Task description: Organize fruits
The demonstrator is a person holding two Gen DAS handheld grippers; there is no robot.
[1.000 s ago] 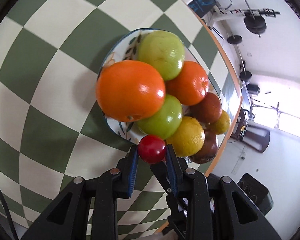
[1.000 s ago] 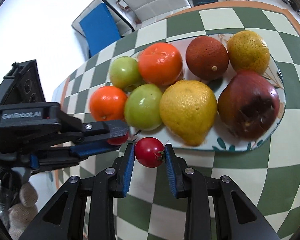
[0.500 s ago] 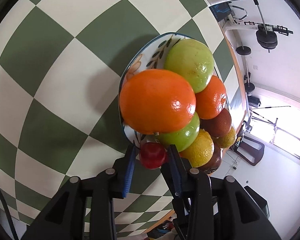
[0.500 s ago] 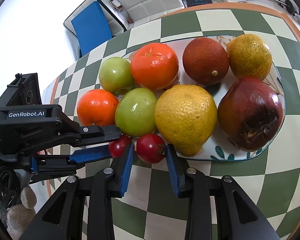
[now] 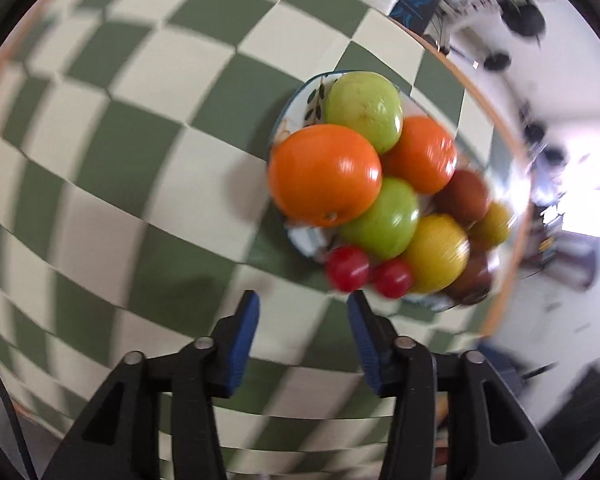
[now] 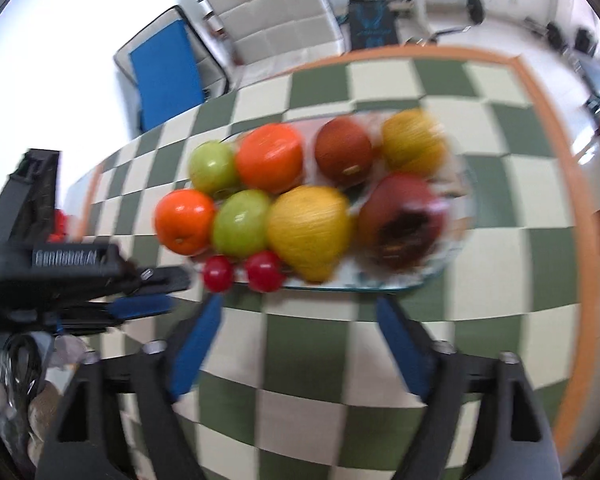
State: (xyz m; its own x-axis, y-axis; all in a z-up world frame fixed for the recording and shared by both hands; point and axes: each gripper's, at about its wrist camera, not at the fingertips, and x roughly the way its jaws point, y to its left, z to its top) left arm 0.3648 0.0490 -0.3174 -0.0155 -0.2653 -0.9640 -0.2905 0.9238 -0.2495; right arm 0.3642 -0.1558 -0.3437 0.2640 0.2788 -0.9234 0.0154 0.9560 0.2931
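An oval patterned plate [image 6: 458,258] on the checked table holds several fruits: oranges, green apples, a yellow lemon [image 6: 310,234] and a dark red pear [image 6: 402,228]. Two small red tomatoes [image 6: 219,274] [image 6: 265,271] lie side by side at its near edge, next to the green apple [image 6: 242,228]. They also show in the left wrist view [image 5: 347,269] [image 5: 393,278]. My right gripper [image 6: 298,316] is open and empty, just short of them. My left gripper [image 5: 302,310] is open and empty, also seen at the left of the right wrist view [image 6: 148,296].
The green and cream checked table [image 6: 328,368] has an orange border [image 6: 580,216] at its right and far edges. A white chair [image 6: 276,12] and a blue chair [image 6: 168,76] stand beyond the far edge. Gym gear stands in the room behind.
Both grippers have opened and let go of their tomatoes, which now lie at the plate's edge. Both grippers have drawn back from the plate.
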